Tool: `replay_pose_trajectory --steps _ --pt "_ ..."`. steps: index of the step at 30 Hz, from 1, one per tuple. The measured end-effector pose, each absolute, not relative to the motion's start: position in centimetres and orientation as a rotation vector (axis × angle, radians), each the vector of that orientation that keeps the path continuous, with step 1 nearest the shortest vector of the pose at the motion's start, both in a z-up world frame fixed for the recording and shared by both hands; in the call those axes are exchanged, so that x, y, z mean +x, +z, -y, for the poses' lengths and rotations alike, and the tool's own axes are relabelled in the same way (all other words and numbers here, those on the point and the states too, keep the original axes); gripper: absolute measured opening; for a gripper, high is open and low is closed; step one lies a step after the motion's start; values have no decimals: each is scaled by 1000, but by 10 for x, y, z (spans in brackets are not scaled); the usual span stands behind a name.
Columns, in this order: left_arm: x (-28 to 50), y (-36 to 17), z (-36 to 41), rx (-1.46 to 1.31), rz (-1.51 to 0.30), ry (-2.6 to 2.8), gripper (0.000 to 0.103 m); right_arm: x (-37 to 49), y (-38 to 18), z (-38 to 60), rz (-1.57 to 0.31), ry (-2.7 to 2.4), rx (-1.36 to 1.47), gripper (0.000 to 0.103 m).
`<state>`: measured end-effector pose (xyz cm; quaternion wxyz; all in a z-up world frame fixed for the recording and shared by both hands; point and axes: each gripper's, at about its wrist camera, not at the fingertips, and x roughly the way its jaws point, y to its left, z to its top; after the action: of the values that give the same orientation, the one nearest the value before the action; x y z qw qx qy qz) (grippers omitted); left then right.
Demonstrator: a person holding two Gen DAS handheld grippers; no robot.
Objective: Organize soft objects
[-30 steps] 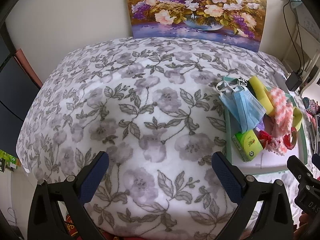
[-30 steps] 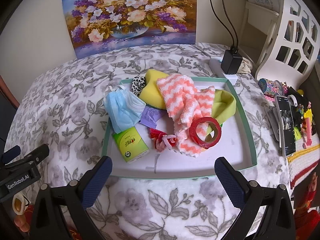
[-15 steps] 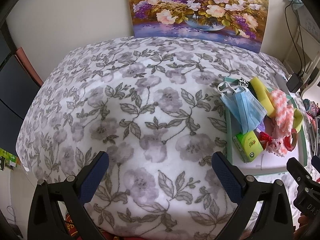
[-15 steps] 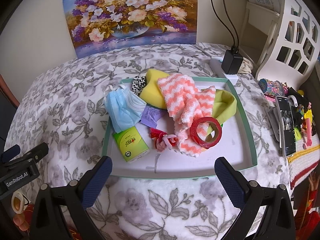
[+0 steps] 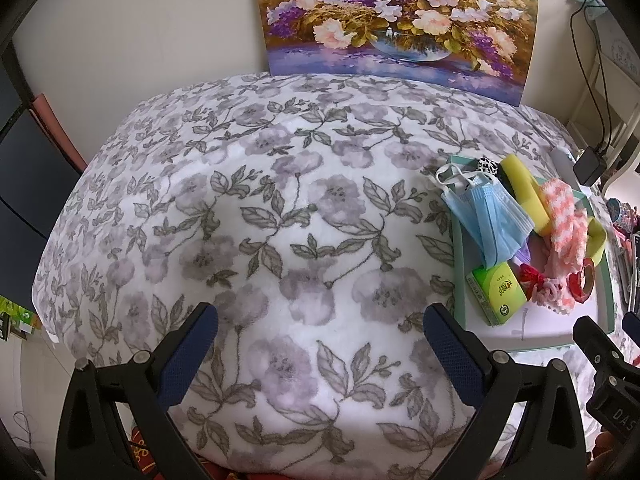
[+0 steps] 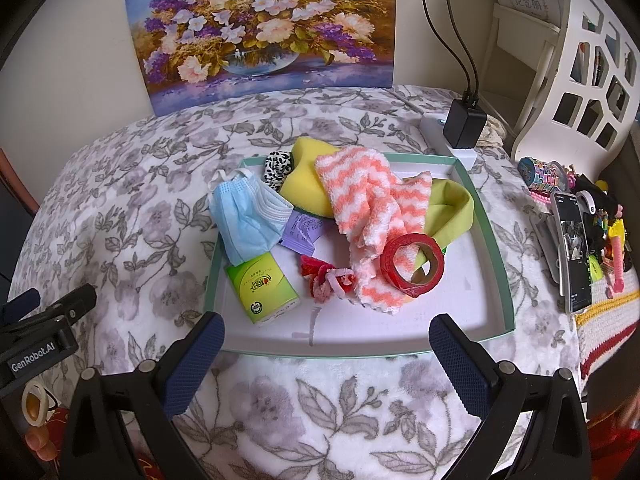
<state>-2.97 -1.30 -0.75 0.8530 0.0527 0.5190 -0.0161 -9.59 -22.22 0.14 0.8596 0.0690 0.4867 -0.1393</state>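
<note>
A white tray with a green rim (image 6: 494, 248) (image 5: 458, 248) lies on the floral blanket. It holds a blue face mask (image 6: 246, 216) (image 5: 490, 216), a yellow sponge (image 6: 306, 180) (image 5: 522, 186), an orange-and-white fuzzy cloth (image 6: 368, 204) (image 5: 566, 220), a green tissue pack (image 6: 262, 286) (image 5: 496, 292), a red tape roll (image 6: 412, 264), a red-and-pink scrunchie (image 6: 326, 278), a purple packet (image 6: 300, 232), a leopard-print piece (image 6: 276, 166) and a yellow-green band (image 6: 452, 208). My right gripper (image 6: 326, 360) hangs open just before the tray's near rim. My left gripper (image 5: 320, 348) is open over bare blanket, left of the tray.
A flower painting (image 6: 260, 28) leans on the back wall. A power strip with a black charger (image 6: 464, 124) sits behind the tray. To the right are a white shelf (image 6: 580, 80), a phone (image 6: 572, 248) and small trinkets (image 6: 540, 174). The floral blanket (image 5: 260, 220) spreads wide on the left.
Both views shift only slightly; the left gripper's view has crept a little nearer the blanket. Both grippers stay open and nothing in the tray has moved.
</note>
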Motion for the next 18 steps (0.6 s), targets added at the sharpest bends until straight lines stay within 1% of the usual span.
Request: replay_pose_trajectory --steps 18 --pt "-30 -7 13 108 -1092 -31 102 -96 1 222 -1022 -293 145 103"
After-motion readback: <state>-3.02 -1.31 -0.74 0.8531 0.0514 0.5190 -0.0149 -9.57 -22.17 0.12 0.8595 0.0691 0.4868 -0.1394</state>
